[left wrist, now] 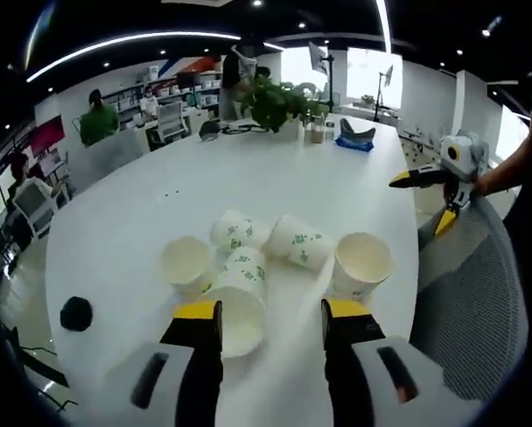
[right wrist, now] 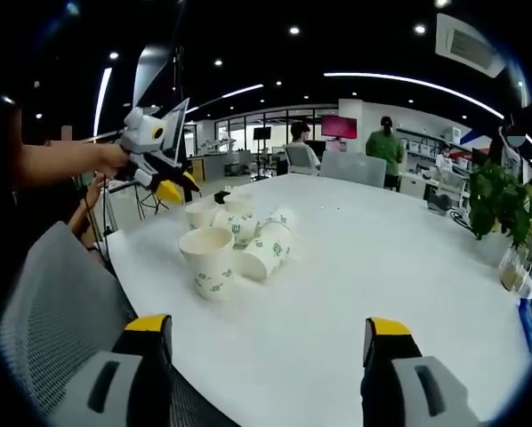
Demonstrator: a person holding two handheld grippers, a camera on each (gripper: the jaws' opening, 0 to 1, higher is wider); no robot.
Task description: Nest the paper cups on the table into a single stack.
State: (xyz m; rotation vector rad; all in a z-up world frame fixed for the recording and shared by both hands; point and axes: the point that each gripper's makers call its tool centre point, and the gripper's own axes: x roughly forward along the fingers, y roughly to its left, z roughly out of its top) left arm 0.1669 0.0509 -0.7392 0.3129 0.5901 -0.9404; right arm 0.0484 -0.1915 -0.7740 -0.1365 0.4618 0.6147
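Five paper cups [left wrist: 266,267] are seen clustered on the white table [left wrist: 159,205] near its edge: two stand upright with mouths up, one at each end of the cluster, and three lie on their sides between them, touching one another. In the left gripper view, the left gripper [left wrist: 270,322] is held just above the cluster with its yellow-tipped jaws spread wide, the nearest lying cup between them but not gripped. The right gripper [right wrist: 270,338] is held well apart from the cups, over bare table, jaws wide and holding nothing. A grey mesh chair [left wrist: 475,294] is placed beside the table, and a potted plant [left wrist: 279,105] at the far end.
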